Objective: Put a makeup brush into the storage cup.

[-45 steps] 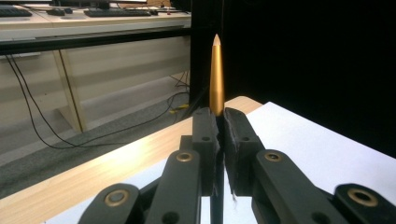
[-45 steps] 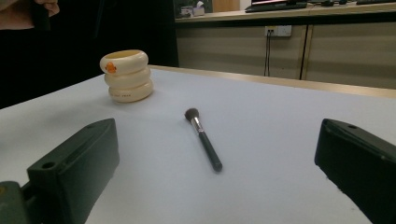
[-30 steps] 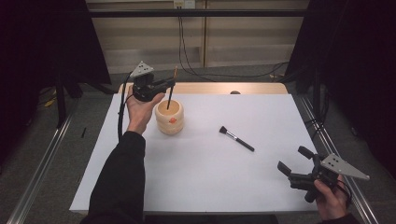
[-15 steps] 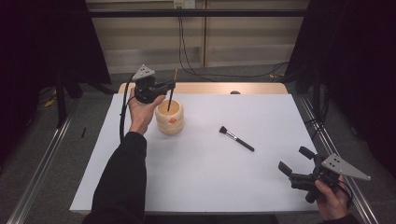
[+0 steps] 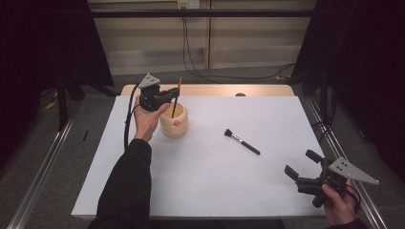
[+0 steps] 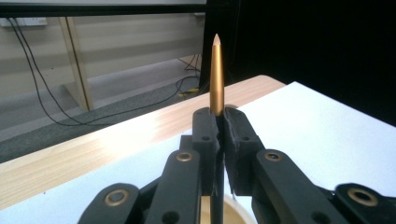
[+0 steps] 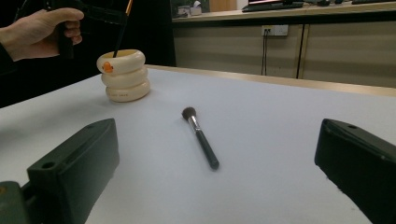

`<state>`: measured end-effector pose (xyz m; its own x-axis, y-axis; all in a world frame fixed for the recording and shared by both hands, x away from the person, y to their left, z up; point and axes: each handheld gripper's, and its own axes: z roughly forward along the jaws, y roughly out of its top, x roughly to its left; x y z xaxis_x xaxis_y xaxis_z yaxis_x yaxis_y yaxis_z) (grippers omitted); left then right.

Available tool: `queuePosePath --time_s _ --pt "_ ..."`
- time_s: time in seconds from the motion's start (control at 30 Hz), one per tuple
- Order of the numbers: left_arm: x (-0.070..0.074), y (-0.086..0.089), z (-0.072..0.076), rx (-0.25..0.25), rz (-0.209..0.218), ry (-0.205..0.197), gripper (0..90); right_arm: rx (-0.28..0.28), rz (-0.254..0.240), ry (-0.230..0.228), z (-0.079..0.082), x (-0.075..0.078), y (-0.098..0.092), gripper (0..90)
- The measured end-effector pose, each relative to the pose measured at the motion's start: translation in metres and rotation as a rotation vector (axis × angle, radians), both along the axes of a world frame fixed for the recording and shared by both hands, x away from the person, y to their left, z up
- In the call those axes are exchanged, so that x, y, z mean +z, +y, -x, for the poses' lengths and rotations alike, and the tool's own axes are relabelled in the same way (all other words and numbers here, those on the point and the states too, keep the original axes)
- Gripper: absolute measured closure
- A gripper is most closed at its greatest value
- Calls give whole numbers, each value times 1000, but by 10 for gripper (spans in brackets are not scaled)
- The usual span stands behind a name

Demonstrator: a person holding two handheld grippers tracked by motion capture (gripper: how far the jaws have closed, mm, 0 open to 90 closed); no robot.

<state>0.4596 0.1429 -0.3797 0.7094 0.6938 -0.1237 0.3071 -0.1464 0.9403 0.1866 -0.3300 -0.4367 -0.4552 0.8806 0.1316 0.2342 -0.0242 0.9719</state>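
Note:
A cream ringed holder with an orange spot stands left of centre on the white table. My left gripper is shut on a thin brush with a gold-tipped handle, held upright over the holder with its lower end down in the opening. In the left gripper view the jaws pinch the handle, gold tip pointing up. A black makeup brush lies flat mid-table, bristles toward the far left. My right gripper rests open at the near right, jaws wide apart, pointed at that brush.
A strip of wooden tabletop runs along the far edge of the white sheet. Cables hang down the back wall. Metal rails flank the table on the floor.
The left gripper has lifted slightly with the thin brush, staying over the holder. The right gripper has held still.

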Motion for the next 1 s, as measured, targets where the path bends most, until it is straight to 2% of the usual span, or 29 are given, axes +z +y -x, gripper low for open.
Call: queuePosePath --time_s 0.03,0.07,0.1,0.13,0.2,0.23,0.3,0.37,0.47,0.63,0.7,1.0 --pt "-1 0 1 -6 2 -5 839 -1 1 -2 0 0 0 0" --pt "-2 1 2 -3 -17 -8 840 0 -2 1 0 0 0 0" --pt "-3 0 4 10 -10 -2 839 -5 -8 -2 0 0 1 0" --pt "-6 0 3 -6 -1 -2 840 -5 -7 -1 0 0 1 0" --pt "-9 1 4 11 -15 6 840 -2 -5 -4 0 0 1 0" --pt "-11 2 4 4 -5 8 840 -5 -5 -3 0 0 1 0" --pt "-14 3 4 0 -5 12 840 -5 -4 -3 0 0 1 0" --pt "-15 4 6 17 -13 17 839 -3 0 -5 0 0 1 0" --pt "-19 4 6 6 -7 22 839 4 6 0 0 0 0 0" --pt "-22 1 8 6 -22 24 839 4 7 0 0 0 0 0" --pt "-23 1 8 0 -12 25 839 6 7 -1 0 0 0 0" --pt "-28 3 9 9 -22 38 839 4 5 -1 0 0 1 0"
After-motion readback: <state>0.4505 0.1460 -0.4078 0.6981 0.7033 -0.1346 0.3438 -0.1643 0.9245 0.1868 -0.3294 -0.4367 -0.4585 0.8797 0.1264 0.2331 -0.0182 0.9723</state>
